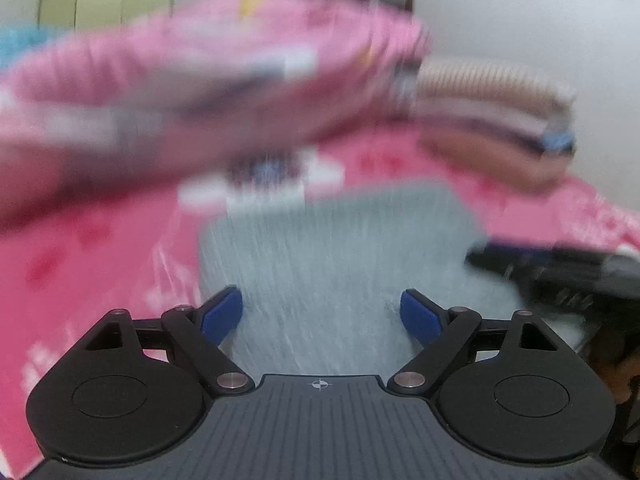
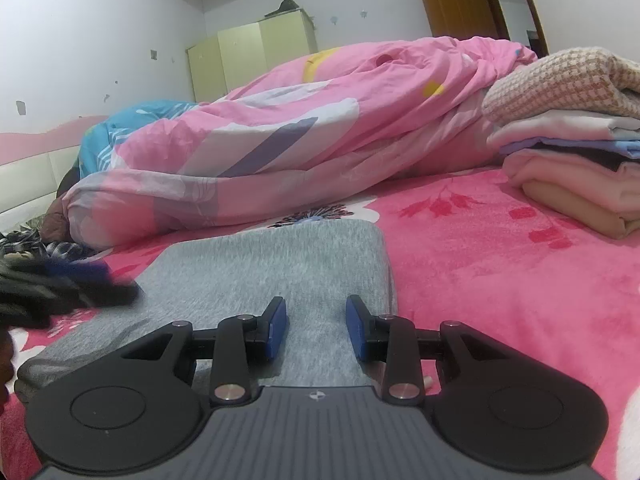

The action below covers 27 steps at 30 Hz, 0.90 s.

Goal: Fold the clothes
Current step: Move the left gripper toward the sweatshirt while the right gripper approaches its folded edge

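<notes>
— While the grey garment (image 2: 276, 276) lies folded flat on the pink floral bedspread (image 2: 500, 264), what sits around it?

— Beyond its far edge, a bunched pink duvet (image 2: 320, 128) runs across the bed, with a blue cover (image 2: 132, 120) past the duvet's left end. To the garment's right, well apart, stands a stack of folded clothes (image 2: 568, 148), topped by a beige checked piece. A dark tangle of clothing (image 2: 24, 252) lies off its left side, by the duvet's left end.

— Anything on the garment itself?

— From the right wrist view, a blurred dark shape reaches over its left edge; I cannot tell what it is.

— And the grippers?

— The right gripper (image 2: 316, 328) hangs over the garment's near end, jaws apart, nothing between them. The left gripper (image 1: 320, 316) also faces the garment (image 1: 340, 264), jaws spread wider, holding nothing. That view is heavily blurred.

— How does the garment look?

— Heathered grey, a neat rectangle with rounded far corners, its near left part rumpled.
</notes>
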Each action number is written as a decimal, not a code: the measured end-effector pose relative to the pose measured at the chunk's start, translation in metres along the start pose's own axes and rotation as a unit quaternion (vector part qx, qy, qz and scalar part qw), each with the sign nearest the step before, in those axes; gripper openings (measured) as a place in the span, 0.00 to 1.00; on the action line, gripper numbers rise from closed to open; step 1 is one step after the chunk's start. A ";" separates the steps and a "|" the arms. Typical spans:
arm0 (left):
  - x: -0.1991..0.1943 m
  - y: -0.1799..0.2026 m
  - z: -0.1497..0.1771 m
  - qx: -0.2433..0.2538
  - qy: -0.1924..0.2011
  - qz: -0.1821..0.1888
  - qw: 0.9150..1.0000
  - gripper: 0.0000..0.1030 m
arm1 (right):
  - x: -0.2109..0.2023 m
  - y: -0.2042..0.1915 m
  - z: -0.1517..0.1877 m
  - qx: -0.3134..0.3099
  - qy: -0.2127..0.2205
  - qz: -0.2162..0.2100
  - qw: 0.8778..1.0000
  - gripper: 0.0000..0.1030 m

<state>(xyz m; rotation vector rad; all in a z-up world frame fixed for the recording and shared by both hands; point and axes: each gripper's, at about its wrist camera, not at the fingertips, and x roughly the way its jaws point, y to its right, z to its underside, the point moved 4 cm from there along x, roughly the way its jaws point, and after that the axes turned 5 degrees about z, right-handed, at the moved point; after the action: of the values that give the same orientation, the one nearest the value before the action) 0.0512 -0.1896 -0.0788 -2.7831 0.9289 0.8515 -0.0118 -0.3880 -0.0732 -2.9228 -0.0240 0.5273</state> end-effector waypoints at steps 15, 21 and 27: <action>0.005 0.007 -0.004 -0.008 -0.036 -0.022 0.999 0.89 | -0.005 -0.030 -0.075 -0.072 -0.029 0.037 0.996 0.35; 0.004 0.009 -0.004 -0.010 -0.044 -0.031 0.999 0.89 | 0.060 -0.026 -0.072 -0.064 -0.100 0.036 0.992 0.35; 0.003 0.011 -0.004 -0.011 -0.042 -0.040 0.998 0.89 | 0.079 -0.013 -0.056 -0.053 -0.117 0.034 0.991 0.36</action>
<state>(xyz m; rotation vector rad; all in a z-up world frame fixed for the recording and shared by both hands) 0.0485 -0.2014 -0.0761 -2.7574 0.7929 0.9638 0.0819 -0.3807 -0.0467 -2.9543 0.0187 0.9027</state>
